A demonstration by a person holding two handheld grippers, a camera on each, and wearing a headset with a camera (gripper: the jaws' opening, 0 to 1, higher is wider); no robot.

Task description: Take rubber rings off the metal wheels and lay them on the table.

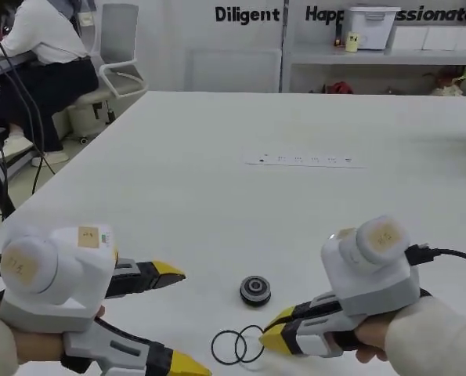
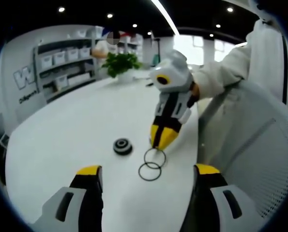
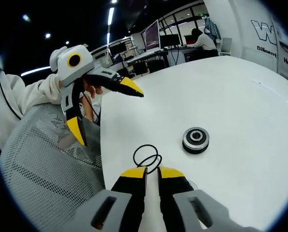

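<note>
Left gripper (image 1: 179,319): held at the near table edge, jaws spread wide, nothing between them.
Right gripper (image 1: 270,335): jaws drawn almost together with a slim gap, yellow tips aimed at the rings and just beside them; contact too close to tell.
Rubber rings (image 1: 239,345): two thin black loops, overlapping, flat on the table between the grippers.
Metal wheel (image 1: 254,290): flat just beyond the rings, apart from both grippers; dark outer rim, lighter hub.
Table (image 1: 217,180): white, broad.
Power strip (image 1: 305,160): white, farther back, mid-table.
Background: seated person (image 1: 48,47) at far left, grey chair (image 1: 119,47) beside.
</note>
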